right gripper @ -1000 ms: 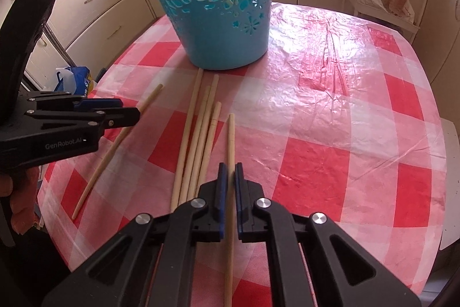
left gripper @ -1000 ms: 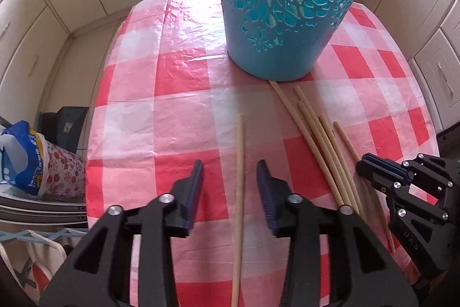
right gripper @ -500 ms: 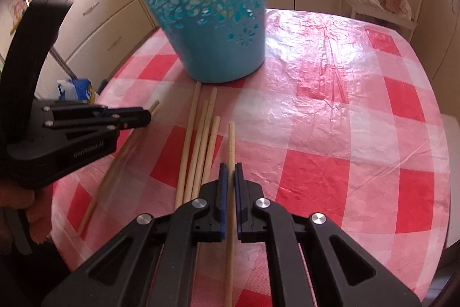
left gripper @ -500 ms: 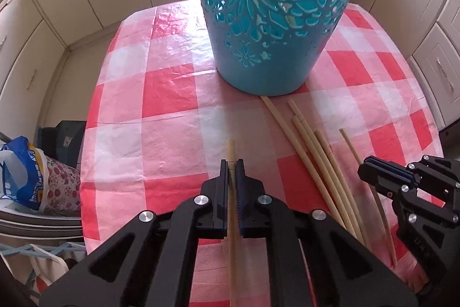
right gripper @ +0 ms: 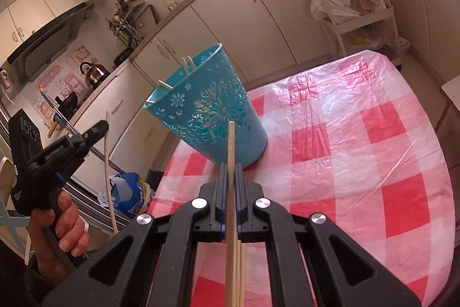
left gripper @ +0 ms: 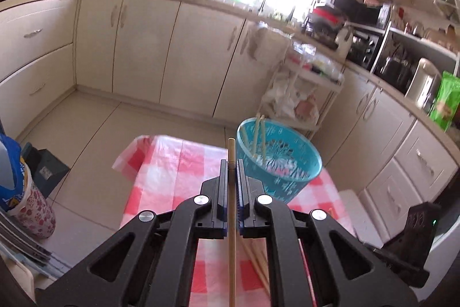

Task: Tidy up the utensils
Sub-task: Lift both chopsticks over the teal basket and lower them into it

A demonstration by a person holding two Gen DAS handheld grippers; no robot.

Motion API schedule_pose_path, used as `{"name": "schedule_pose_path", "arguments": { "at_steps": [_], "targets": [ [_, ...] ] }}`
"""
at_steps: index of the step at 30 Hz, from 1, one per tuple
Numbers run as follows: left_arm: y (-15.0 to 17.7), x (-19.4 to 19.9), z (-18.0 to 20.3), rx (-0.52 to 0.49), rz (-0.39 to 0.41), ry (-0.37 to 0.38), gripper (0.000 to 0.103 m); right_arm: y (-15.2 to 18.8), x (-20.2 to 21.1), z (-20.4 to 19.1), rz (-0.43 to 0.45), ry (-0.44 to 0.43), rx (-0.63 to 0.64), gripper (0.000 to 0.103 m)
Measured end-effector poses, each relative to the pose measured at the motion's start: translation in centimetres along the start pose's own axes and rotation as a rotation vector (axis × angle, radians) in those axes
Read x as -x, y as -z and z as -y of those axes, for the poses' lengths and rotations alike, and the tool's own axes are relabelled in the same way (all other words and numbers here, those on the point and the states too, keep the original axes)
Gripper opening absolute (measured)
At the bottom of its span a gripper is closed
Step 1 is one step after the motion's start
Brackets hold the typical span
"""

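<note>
Two handheld grippers lift chopsticks clear of a kitchen table draped in a red-and-white checked cloth. Nearest the lens in the left wrist view, the left gripper is clamped on a single chopstick that runs between its blue pads and pokes out a little past the tips. In the right wrist view the right gripper is likewise closed on its own chopstick, which juts forward toward the basket's side.

Below both tools, the remaining loose chopsticks lie bunched on the cloth. The right half of the table is bare cloth, open for moving, out to its rounded far edge; the left edge drops off just beyond the basket toward the floor and a blue bag.

The teal openwork basket stands on the cloth ahead of both grippers, a few chopsticks already leaning inside against its rim. From the left view it sits ahead and to the right of the held stick's tip. A hand grips the left tool's handle at the left of the right view, its stick held nearly upright, apart from the basket.

A second ago both tools were low over the table and the left jaws stood apart astride a stick lying flat; they have since closed on it, and both sticks are now off the cloth. Cream cabinets ring the room behind.
</note>
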State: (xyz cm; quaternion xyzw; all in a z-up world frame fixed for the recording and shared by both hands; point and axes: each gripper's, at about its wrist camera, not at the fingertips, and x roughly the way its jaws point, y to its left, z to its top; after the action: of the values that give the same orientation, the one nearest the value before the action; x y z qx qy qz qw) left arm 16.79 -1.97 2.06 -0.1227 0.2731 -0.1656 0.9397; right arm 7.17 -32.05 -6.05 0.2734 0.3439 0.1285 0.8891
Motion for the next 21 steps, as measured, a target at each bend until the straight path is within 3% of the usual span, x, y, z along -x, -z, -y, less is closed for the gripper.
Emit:
{"name": "schedule_pose_path", "arguments": {
  "at_steps": [5, 10, 16, 21],
  "targets": [
    [-3.7, 2.3, 3.9, -0.017, 0.268, 0.023, 0.005, -0.2, 0.6, -0.7, 0.020, -0.008, 0.032, 0.006],
    [-6.5, 2.7, 6.5, 0.001, 0.473, 0.007, 0.005, -0.4, 1.3, -0.4, 0.050, -0.014, 0.020, 0.006],
    [-8.4, 0.3, 7.6, 0.065, 0.557, -0.008, 0.005, -0.5, 1.2, 0.0, 0.052, -0.017, 0.006, 0.006],
    [-8.0, -2.8, 7.7, 0.072, 0.563, -0.038, 0.005, -0.8, 1.4, 0.4, 0.061, -0.019, -0.008, 0.006]
  ]
}}
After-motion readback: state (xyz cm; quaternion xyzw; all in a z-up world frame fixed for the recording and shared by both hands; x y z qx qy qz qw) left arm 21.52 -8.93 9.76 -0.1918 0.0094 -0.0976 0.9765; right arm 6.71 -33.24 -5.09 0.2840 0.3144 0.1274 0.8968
